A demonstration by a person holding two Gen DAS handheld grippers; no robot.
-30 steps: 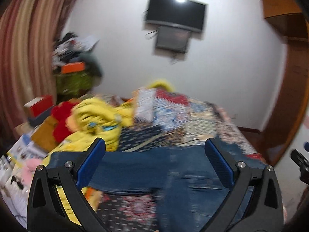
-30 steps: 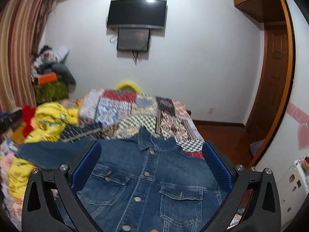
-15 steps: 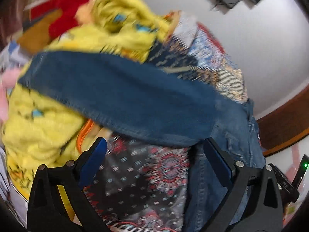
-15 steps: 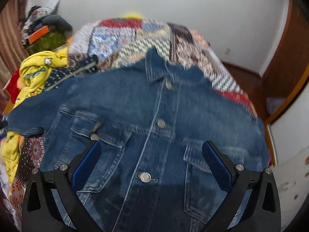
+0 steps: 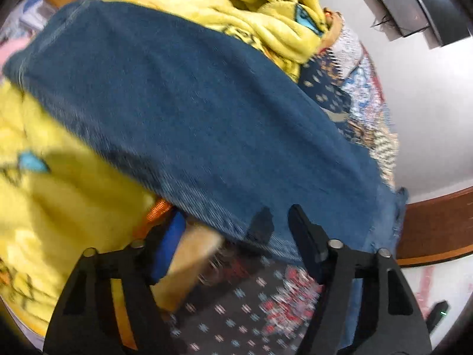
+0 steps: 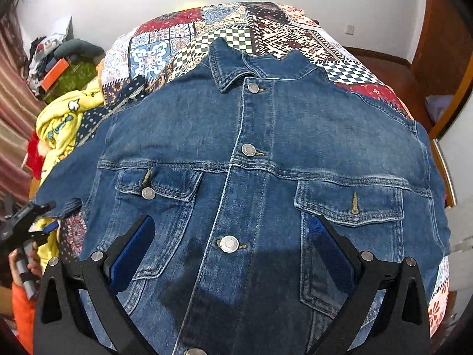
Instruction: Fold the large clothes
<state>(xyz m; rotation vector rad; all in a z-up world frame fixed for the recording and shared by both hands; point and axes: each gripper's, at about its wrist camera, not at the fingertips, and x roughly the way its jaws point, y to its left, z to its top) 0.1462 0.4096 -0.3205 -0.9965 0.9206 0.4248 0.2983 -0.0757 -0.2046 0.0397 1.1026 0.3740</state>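
Observation:
A blue denim jacket (image 6: 266, 136) lies front-up and buttoned on the patchwork bedspread (image 6: 236, 29). Its sleeve (image 5: 183, 112) stretches left over a yellow blanket (image 5: 53, 207). My left gripper (image 5: 236, 219) is at the sleeve's near edge and its jaws are closing. The sleeve's hem lies between them, the left pad partly tucked under it; the pads are still apart. The same gripper (image 6: 29, 216) shows at the left edge of the right wrist view, in a hand (image 6: 23, 263). My right gripper (image 6: 230, 222) stands open just above the jacket's lower front, between the two chest pockets.
Yellow blanket (image 6: 62, 124) and red fabric (image 6: 34, 156) are heaped left of the jacket. Clutter (image 6: 56, 62) is piled by a striped curtain (image 6: 11, 88) at the far left. A wall screen (image 5: 414, 6) hangs beyond the bed. A wooden door (image 6: 443, 38) stands on the right.
My left gripper dropped and rolled toward the sleeve, and its jaws narrowed around the hem. My right gripper sank closer to the jacket's front.

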